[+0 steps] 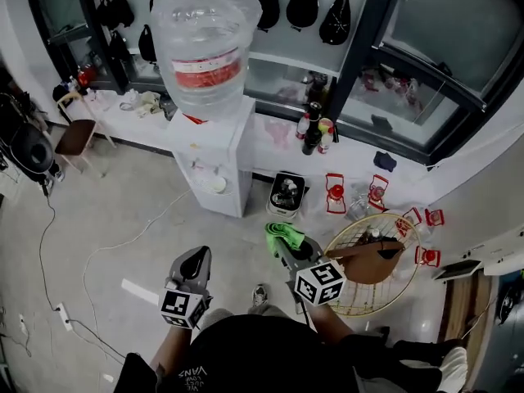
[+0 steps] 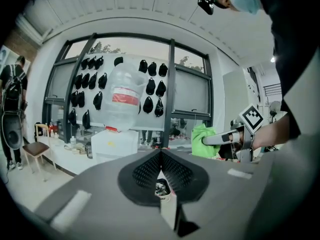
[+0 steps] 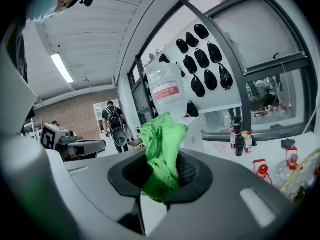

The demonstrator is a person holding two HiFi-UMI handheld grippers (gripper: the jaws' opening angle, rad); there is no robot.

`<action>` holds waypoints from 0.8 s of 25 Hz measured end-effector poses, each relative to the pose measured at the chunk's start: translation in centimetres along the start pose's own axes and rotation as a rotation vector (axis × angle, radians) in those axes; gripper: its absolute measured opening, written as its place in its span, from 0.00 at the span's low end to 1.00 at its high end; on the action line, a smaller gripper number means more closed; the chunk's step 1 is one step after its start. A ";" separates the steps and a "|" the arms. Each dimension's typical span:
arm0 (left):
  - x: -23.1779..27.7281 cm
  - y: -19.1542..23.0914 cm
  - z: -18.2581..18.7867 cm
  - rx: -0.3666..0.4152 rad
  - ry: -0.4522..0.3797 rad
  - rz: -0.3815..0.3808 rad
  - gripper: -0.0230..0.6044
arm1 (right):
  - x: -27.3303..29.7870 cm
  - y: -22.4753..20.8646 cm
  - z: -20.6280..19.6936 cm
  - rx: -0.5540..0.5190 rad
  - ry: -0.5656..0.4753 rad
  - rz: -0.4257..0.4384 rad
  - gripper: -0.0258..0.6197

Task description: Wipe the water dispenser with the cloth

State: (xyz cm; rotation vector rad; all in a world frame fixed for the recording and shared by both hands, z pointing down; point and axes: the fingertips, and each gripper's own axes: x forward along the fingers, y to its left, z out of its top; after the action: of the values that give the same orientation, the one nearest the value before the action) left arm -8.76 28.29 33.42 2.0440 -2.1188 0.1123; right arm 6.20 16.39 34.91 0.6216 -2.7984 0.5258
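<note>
The white water dispenser [image 1: 214, 155] stands against the low ledge, with a clear bottle [image 1: 205, 43] bearing a red label on top. It also shows in the left gripper view as the dispenser [image 2: 116, 144] and behind the cloth in the right gripper view as the dispenser [image 3: 194, 133]. My right gripper [image 1: 278, 237] is shut on a green cloth [image 3: 161, 149], held well short of the dispenser; the cloth [image 1: 284, 234] bunches at its tips. My left gripper [image 1: 195, 262] hangs lower left, jaws shut with nothing in them.
A small bin [image 1: 287, 193] sits right of the dispenser. Bottles [image 1: 314, 131] stand on the ledge. A round wire rack [image 1: 370, 260] and red lanterns [image 1: 336, 193] lie at right. A chair [image 1: 78, 133] and cables [image 1: 61, 244] are at left. A person with a backpack [image 3: 113, 121] stands far off.
</note>
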 end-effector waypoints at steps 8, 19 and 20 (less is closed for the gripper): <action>4.3 1.5 -0.2 -0.023 0.025 0.035 0.04 | 4.6 -3.2 0.7 -0.001 0.038 0.033 0.18; 10.7 8.0 0.8 -0.014 0.042 -0.089 0.04 | 12.4 -4.2 2.6 -0.001 0.027 -0.055 0.18; 11.4 8.7 1.1 -0.011 0.040 -0.106 0.04 | 13.3 -4.3 2.9 -0.002 0.021 -0.068 0.18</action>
State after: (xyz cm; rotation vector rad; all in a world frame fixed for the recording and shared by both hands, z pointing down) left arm -17.83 17.27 35.27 2.1251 -1.9786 0.1247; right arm -4.07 6.79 37.38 0.7041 -2.7473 0.5133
